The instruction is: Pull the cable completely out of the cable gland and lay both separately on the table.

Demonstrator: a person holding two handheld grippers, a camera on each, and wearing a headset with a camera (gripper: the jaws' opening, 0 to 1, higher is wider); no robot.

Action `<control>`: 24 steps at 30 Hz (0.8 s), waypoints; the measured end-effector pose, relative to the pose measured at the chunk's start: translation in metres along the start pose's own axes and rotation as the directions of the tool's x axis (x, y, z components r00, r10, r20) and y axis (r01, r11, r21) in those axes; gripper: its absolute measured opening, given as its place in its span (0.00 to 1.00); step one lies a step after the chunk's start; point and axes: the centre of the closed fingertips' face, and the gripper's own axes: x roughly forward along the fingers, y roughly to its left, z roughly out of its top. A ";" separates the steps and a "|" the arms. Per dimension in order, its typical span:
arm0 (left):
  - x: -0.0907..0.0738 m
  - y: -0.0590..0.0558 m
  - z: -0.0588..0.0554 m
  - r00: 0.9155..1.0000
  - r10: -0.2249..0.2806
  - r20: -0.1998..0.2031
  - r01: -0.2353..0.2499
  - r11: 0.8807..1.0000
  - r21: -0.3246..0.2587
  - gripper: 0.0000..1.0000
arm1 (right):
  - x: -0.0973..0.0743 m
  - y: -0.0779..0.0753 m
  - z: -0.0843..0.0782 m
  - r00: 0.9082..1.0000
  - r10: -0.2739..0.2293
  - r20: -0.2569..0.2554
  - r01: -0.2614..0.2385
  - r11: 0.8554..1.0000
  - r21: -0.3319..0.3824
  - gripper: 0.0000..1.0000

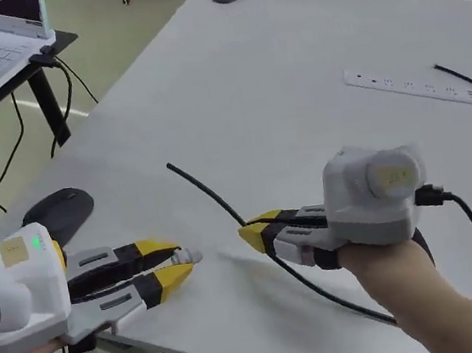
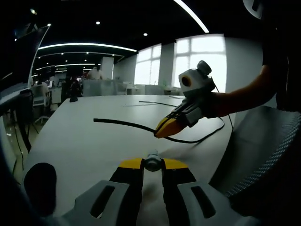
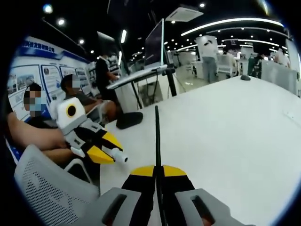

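Left claw [image 1: 180, 259] is clamped on the gland [image 1: 191, 256], just beside the bench's [image 1: 293, 76] near edge. The jaws cover much of the gland. Right claw [image 1: 249, 229] is clamped on the cable [image 1: 199, 187], which is apart from the gland. The cable's rear run passes under the hand [image 1: 383, 266], so that end is hidden. Open bench lies beyond.

Left gripper [image 1: 177, 261]: ours has yellow jaw tips, black middles and grey shells.
Right gripper [image 1: 245, 229]: we see the same yellow, black and grey.
Lead [image 1: 470, 225]: black, plugged into that gripper's back.
Top [image 2: 277, 52]: we wear something dark.
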 end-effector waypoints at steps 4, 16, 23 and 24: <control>0.003 0.001 -0.006 1.000 0.009 0.007 -0.008 1.000 -0.020 0.15 | 0.007 -0.006 -0.005 0.999 -0.033 0.000 0.033 0.998 -0.050 0.00; 0.010 0.009 -0.018 0.999 0.041 0.017 -0.040 0.998 -0.042 0.15 | 0.022 -0.016 -0.013 0.992 -0.124 0.000 0.123 0.985 -0.119 0.00; 0.012 0.010 -0.021 0.999 0.045 0.018 -0.044 0.998 -0.048 0.15 | 0.025 -0.018 -0.018 0.989 -0.147 -0.012 0.144 0.980 -0.138 0.00; 0.012 0.013 -0.024 0.998 0.055 0.009 -0.054 0.998 -0.039 0.15 | 0.025 -0.018 -0.019 0.989 -0.148 -0.013 0.145 0.980 -0.135 0.00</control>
